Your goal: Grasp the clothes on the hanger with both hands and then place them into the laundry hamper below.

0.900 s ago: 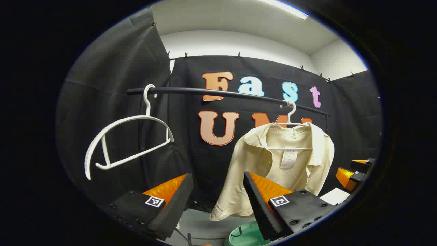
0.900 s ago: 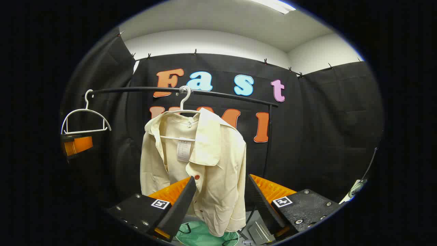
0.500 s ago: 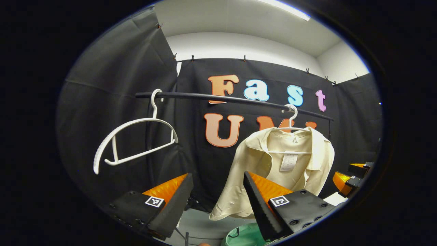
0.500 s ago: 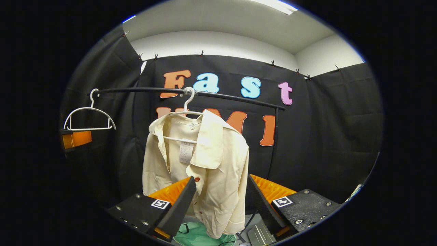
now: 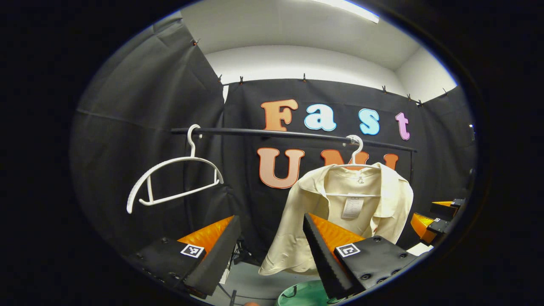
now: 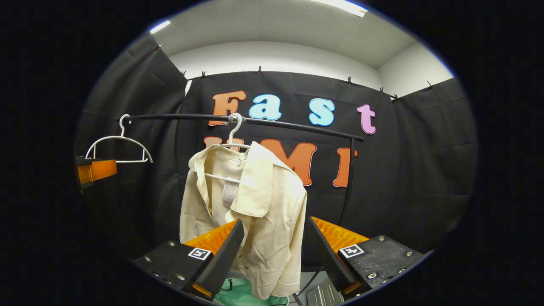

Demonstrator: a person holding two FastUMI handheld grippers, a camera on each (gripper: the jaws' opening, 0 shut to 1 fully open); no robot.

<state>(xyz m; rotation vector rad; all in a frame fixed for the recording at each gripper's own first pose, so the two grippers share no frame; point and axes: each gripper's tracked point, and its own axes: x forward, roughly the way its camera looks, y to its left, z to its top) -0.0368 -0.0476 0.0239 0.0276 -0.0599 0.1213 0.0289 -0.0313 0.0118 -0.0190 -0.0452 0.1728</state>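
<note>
A cream shirt (image 5: 340,212) (image 6: 259,221) hangs unbuttoned on a white hanger (image 5: 356,153) (image 6: 233,134) from a black rail (image 5: 276,134) (image 6: 255,121). Below it sits a green hamper (image 5: 304,294) (image 6: 238,295), partly hidden by the fingers. My left gripper (image 5: 272,250) is open, short of the shirt and to its left. My right gripper (image 6: 272,255) is open, with the shirt's lower front hanging between its fingers farther off. The right gripper (image 5: 433,216) also shows at the right edge of the left gripper view, and the left gripper (image 6: 95,170) at the left edge of the right gripper view.
An empty white hanger (image 5: 174,180) (image 6: 117,146) hangs at the rail's left end. The rail's upright post (image 6: 348,182) stands right of the shirt. Grey floor (image 5: 250,282) lies under the rail, with a metal stand foot (image 6: 321,293) near the hamper.
Both grippers have drifted slightly, and the rail and shirt sit a bit lower in both views. The shirt now hangs more squarely between the right gripper's fingers. Both stay open.
</note>
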